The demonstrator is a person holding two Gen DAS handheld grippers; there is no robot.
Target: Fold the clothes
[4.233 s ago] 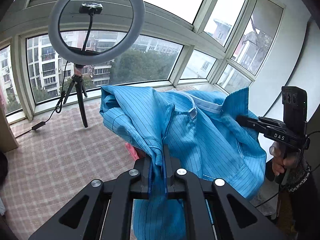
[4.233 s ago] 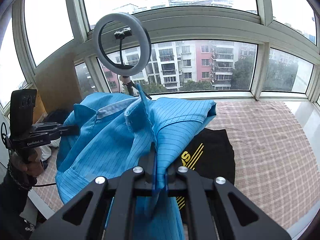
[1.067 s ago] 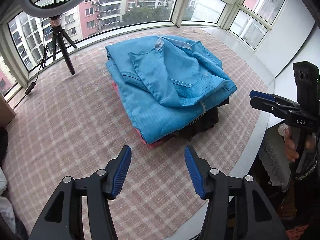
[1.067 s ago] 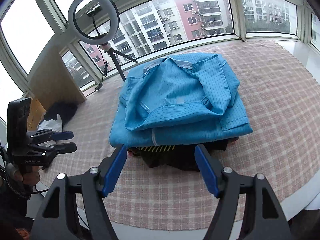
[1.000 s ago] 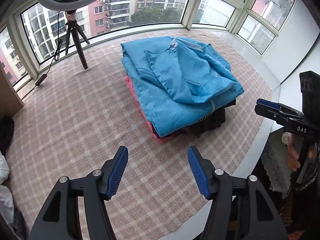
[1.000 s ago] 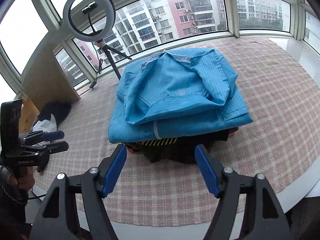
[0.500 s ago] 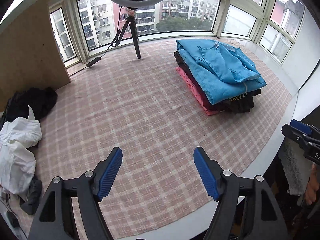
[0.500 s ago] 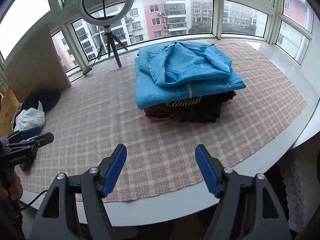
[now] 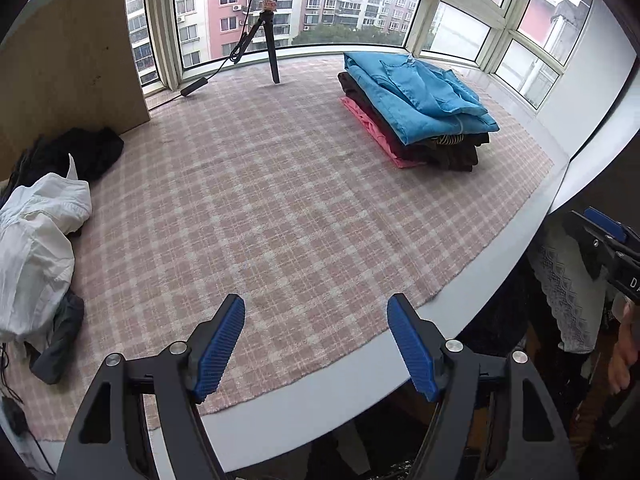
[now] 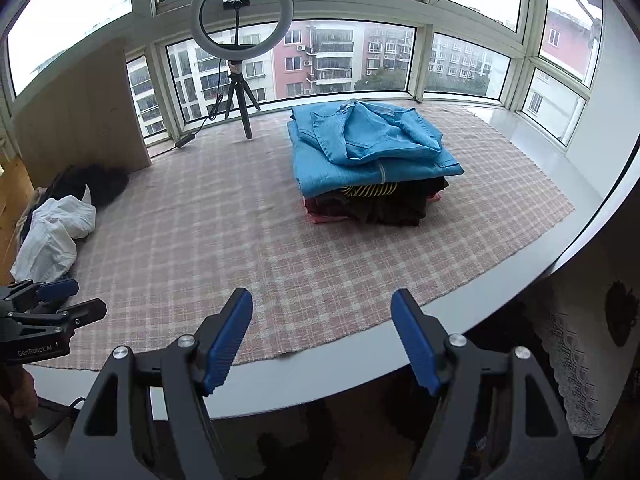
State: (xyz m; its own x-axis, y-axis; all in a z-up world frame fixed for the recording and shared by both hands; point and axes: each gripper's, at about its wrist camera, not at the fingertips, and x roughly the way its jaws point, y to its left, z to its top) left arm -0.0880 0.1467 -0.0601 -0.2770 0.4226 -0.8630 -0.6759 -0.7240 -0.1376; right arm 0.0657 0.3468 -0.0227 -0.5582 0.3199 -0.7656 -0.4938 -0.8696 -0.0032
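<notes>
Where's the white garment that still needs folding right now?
The white garment lies crumpled at the left edge of the checked mat in both views, beside a black garment near the wooden panel.

Folded blue shirt (image 10: pixel 368 148) atop stack (image 10: pixel 372 204) of dark and pink clothes, far right; unfolded white (image 9: pixel 36 240) and black (image 9: pixel 76 152) garments heaped far left
</notes>
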